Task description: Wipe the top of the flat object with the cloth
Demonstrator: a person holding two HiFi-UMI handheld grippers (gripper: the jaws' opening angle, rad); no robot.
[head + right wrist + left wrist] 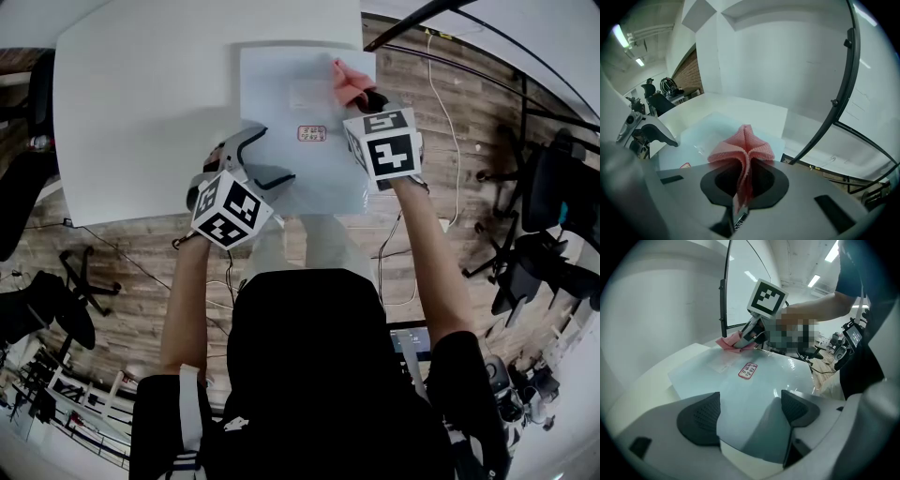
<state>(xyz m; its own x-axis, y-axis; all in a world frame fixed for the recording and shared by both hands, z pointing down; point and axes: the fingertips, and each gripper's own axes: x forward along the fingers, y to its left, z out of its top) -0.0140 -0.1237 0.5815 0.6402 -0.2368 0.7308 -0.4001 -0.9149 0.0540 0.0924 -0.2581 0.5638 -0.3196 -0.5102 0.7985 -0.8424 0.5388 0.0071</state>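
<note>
Hovering at the left, the left tongs (261, 157) (749, 411) stand wide apart at the near left part of the flat sheet (300, 103) (754, 390) (708, 133), with nothing gripped. The sheet's near edge shows between their two dark pads (699, 418); whether they touch it I cannot tell. Their marker cube (230, 208) sits just behind them, above the person's left forearm.

The sheet is pale blue and glossy. It lies flat on the white desk (141, 103) (651, 394) (754, 110), toward the desk's right side, and its near end juts out past the desk's edge. A small red-bordered label (311, 133) (748, 371) (684, 165) sits near its middle.

Further right, the right tongs (361, 94) (747, 336) (743, 180) are closed tight on a pink cloth (347, 82) (729, 342) (743, 147). The cloth bunches out in folds beyond the tips and rests on the sheet near its far right corner. A second marker cube (386, 145) (767, 297) rides behind these tongs.

A thin black pole (412, 21) (725, 291) (834, 103) stands just beyond the desk's right end.
</note>
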